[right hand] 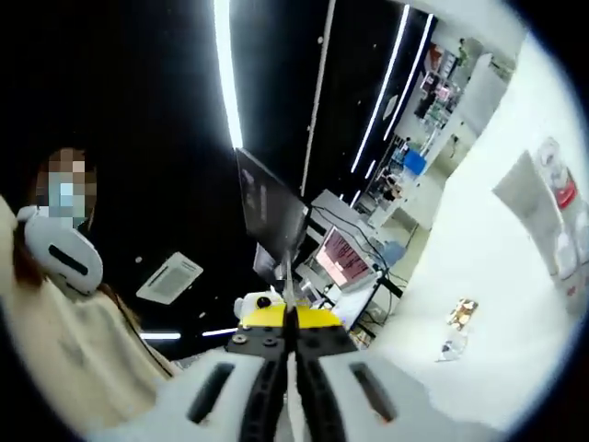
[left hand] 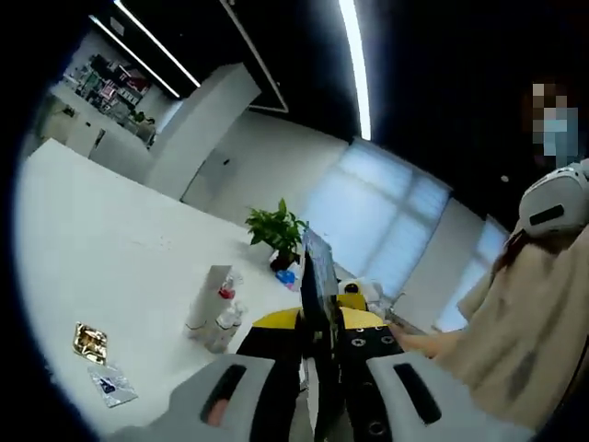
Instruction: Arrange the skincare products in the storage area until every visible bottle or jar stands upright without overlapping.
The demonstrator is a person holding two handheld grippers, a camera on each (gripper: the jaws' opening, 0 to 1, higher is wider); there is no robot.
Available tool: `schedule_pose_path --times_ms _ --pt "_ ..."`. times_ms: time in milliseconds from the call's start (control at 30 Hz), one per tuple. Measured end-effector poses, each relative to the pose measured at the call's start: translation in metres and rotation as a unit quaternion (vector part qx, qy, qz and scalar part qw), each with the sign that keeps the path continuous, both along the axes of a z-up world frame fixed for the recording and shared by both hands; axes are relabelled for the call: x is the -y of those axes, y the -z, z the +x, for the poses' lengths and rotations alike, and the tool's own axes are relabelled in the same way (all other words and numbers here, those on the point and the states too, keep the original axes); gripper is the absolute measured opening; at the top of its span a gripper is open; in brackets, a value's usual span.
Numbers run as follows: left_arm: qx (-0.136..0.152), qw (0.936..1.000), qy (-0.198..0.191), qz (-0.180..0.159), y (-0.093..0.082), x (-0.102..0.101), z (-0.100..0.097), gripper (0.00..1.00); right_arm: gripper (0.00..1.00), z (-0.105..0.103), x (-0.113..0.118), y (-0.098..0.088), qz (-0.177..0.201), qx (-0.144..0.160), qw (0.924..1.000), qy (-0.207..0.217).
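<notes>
Task status: not yet begun, as far as the views show. The skincare products (left hand: 216, 308) stand in a small cluster on the white bench (left hand: 110, 249), made up of a tall white carton and two or three small bottles with a red cap among them. They appear upright, but they stand close together and partly hide one another, so overlap cannot be ruled out. In the right gripper view the same cluster (right hand: 552, 216) sits at the far right edge, too distorted to judge.

Gripper state: the left gripper (left hand: 317, 387) is raised well clear of the products; its jaws appear closed or nearly so, with nothing held. The right gripper (right hand: 293, 391) also points away from the bench, its jaws pressed together and empty. Remaining work: approach the cluster, space the items apart and confirm that each stands upright.

Surface and room: the bench is plain white. A gold foil packet (left hand: 90, 343) and a clear sachet (left hand: 112, 384) lie near each other, apart from the products. A potted plant (left hand: 276, 235) stands farther back. A person in a beige top (left hand: 525, 331) stands just beside the grippers. Ceiling strip lights, shelving and a lit monitor (right hand: 345, 258) are visible.
</notes>
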State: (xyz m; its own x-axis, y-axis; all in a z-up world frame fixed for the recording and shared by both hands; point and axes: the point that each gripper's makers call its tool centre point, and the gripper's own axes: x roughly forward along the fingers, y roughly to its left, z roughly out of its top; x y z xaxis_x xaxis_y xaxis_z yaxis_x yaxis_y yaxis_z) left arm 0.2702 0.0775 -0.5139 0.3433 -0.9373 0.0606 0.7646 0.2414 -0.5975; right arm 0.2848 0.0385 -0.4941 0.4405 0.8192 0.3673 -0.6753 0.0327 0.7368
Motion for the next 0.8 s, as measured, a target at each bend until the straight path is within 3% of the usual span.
schedule_pose_path --times_ms 100,200,267,367,467,567,633,733,800 --pt "-0.014 0.9997 0.013 0.013 0.014 0.006 -0.011 0.13 0.01 0.004 0.003 -0.002 0.007 -0.008 0.9998 0.017" --pt "-0.025 0.9995 0.013 0.012 0.019 0.007 -0.016 0.09 0.01 0.005 0.002 0.004 -0.024 -0.005 0.9994 0.024" --pt "-0.038 0.9992 0.013 -0.010 0.016 0.006 -0.019 0.01 0.01 0.007 0.003 0.007 -0.031 -0.012 0.9990 0.030" --pt "-0.051 0.9981 0.019 -0.029 0.012 0.006 -0.023 0.00 0.02 0.008 0.002 0.007 -0.030 -0.013 0.9989 0.033" --pt "-0.046 0.9981 0.021 -0.035 0.008 0.007 -0.025 0.00 0.12 0.010 -0.003 0.009 -0.027 -0.020 0.9987 0.038" --pt "-0.044 0.9983 0.022 -0.033 0.006 0.008 -0.024 0.00 0.37 0.007 -0.008 0.012 -0.020 -0.027 0.9989 0.033" --pt "-0.042 0.9980 0.022 -0.042 0.001 0.006 -0.022 0.00 0.43 0.002 -0.014 0.016 -0.021 -0.032 0.9990 0.023" --pt "-0.041 0.9965 0.023 -0.069 -0.010 0.004 -0.020 0.00 0.42 -0.007 -0.020 0.024 -0.023 -0.041 0.9989 0.002" --pt "-0.038 0.9965 0.022 -0.071 -0.014 0.003 -0.019 0.00 0.33 -0.011 -0.021 0.026 -0.017 -0.046 0.9988 -0.004"
